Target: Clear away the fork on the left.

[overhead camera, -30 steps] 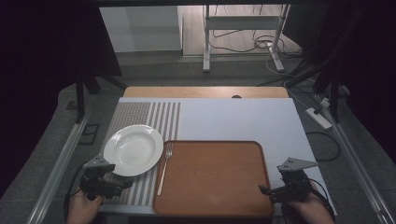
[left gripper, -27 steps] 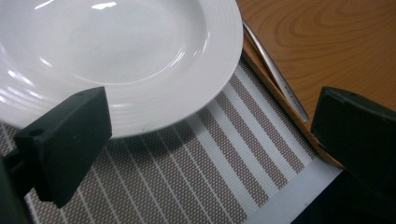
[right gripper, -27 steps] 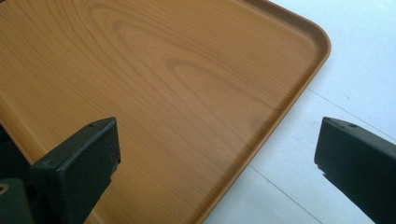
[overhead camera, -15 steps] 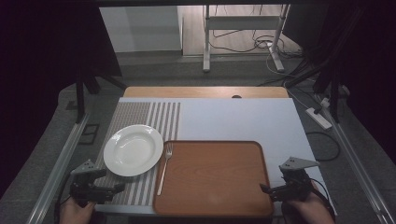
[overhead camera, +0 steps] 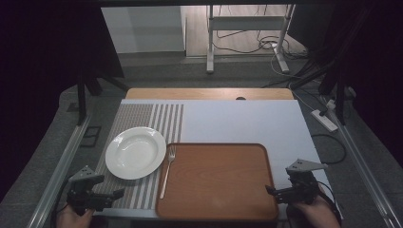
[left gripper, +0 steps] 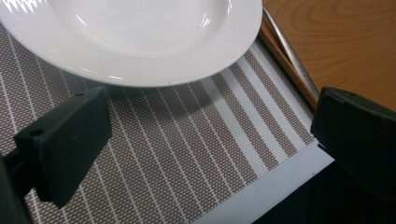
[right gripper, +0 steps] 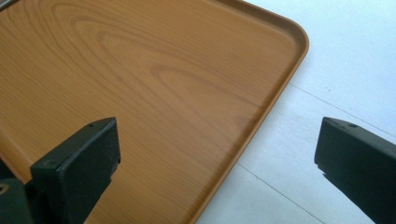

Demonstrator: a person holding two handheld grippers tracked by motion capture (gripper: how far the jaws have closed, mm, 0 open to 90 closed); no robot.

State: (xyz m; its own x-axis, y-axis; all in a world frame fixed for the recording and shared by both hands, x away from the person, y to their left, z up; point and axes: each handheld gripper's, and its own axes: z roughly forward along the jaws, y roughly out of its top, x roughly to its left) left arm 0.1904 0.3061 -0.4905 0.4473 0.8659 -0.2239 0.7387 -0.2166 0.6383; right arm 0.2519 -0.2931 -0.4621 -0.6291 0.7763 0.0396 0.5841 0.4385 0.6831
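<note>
Left gripper view: white plate (left gripper: 140, 37) just beyond released, wide-jawed left hand-held gripper (left gripper: 205, 140), untouched.

Ahead of left gripper (overhead camera: 116, 193): bare striped mat (left gripper: 187, 154), then plate (left gripper: 140, 42) blocks; fork (left gripper: 285, 51) just right of it. Ahead of right gripper (overhead camera: 270, 190): tray (right gripper: 140, 93) rim low, open table (right gripper: 350, 56) beside it.

Dark room, grey floor (overhead camera: 157, 71), cables (overhead camera: 247, 45) behind
</note>
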